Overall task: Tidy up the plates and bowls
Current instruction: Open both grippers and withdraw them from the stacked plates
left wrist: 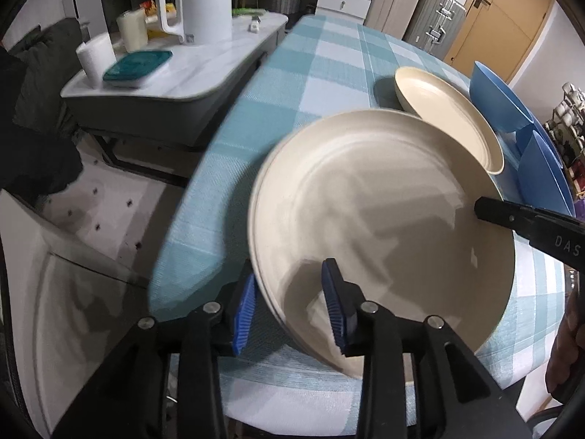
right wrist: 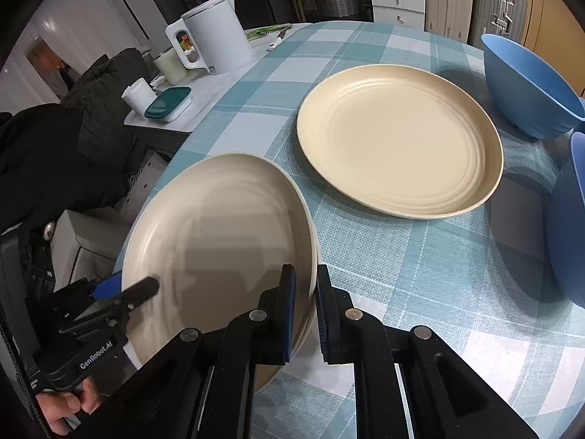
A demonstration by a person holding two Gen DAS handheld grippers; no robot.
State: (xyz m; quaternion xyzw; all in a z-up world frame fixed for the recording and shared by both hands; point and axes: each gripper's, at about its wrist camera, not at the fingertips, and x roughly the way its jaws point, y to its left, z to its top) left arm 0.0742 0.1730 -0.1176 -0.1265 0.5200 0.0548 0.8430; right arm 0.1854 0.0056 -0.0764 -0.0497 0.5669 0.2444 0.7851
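Note:
A cream plate (left wrist: 384, 219) (right wrist: 219, 241) hangs tilted over the left part of the checked table (right wrist: 420, 263). My left gripper (left wrist: 290, 289) is open; its blue pads straddle the plate's near rim without pressing it. My right gripper (right wrist: 305, 272) is shut on the plate's opposite rim, and one of its black fingers (left wrist: 512, 216) shows over the right rim in the left wrist view. The left gripper (right wrist: 124, 291) shows at the plate's left edge in the right wrist view. A second cream plate (right wrist: 398, 139) (left wrist: 449, 117) lies flat farther back. Two blue bowls (right wrist: 530, 87) (right wrist: 570, 219) stand on the right.
The table's curved left edge (left wrist: 190, 201) lies just beyond the held plate. A low side table (left wrist: 182, 69) carries a white kettle (left wrist: 201, 0), a cup and a teal-lidded box (left wrist: 139, 64). Drawers, a basket and suitcases line the back. A hand (right wrist: 69, 406) grips the left tool.

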